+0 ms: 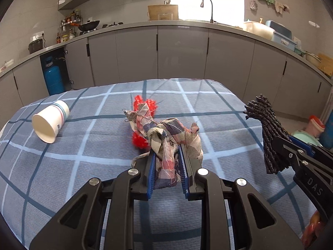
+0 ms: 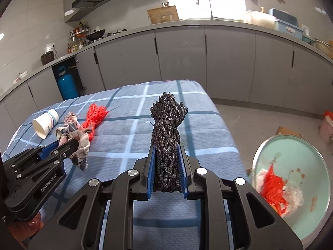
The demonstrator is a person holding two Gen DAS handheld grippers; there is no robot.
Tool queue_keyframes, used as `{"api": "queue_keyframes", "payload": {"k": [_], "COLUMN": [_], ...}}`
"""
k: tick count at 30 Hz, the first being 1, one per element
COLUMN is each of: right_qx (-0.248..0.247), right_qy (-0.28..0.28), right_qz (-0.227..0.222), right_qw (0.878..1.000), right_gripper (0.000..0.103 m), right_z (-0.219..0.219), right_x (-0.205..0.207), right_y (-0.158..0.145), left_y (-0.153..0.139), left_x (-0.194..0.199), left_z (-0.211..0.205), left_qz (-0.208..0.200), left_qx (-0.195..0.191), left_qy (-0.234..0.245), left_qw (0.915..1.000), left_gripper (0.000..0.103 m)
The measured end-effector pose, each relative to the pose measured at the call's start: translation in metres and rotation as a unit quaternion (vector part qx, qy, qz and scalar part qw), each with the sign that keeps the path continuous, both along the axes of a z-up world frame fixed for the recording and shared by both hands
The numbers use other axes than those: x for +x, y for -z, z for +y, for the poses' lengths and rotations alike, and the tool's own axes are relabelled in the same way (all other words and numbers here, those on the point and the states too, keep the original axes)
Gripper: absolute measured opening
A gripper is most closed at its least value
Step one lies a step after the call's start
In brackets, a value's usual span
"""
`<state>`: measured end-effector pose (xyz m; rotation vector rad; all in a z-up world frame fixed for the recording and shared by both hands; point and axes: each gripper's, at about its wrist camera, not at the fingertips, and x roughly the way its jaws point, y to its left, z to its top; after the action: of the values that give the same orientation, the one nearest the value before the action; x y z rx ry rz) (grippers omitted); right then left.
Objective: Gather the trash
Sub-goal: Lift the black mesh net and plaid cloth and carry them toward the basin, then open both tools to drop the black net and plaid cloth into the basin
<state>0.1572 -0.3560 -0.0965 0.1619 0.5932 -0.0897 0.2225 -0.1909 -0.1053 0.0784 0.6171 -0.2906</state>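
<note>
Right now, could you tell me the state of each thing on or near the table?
plaid rag: clamped in left gripper
black mesh bundle: clamped in right gripper
paper cup: lying on its side
red net: loose on tablecloth
green bin: open, trash inside

red mesh [image 1: 143,112]: partly behind checked rag [image 1: 166,137] | bin [image 2: 312,225]: edge-cropped

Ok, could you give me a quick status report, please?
Left gripper shut on plaid rag. Right gripper shut on black netting. Paper cup, red netting on table. Nothing blocking.
</note>
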Motion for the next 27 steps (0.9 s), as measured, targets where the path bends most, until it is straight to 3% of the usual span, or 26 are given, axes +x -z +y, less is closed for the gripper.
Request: {"api": "queue_keyframes", "payload": {"k": [13, 27], "right_qx": [-0.018, -0.017], "right_qy": [0.066, 0.174], "right_qz": [-0.004, -0.012], "right_qw": [0.998, 0.985], "right_gripper": [0.022, 0.022], "right_z": [-0.059, -0.129], "right_x": [-0.043, -0.095], "right_y": [-0.011, 0.000], "left_y": [-0.001, -0.010], "left_x": [-0.029, -0.071], "left_z": [-0.062, -0.154], "left_qz": [0.011, 0.002], "left_qx": [-0.009, -0.009], "left_qy": [0.078, 0.176], "left_qw": [0.9968, 0.9844], "left_gripper": [0.021, 0.022]}}
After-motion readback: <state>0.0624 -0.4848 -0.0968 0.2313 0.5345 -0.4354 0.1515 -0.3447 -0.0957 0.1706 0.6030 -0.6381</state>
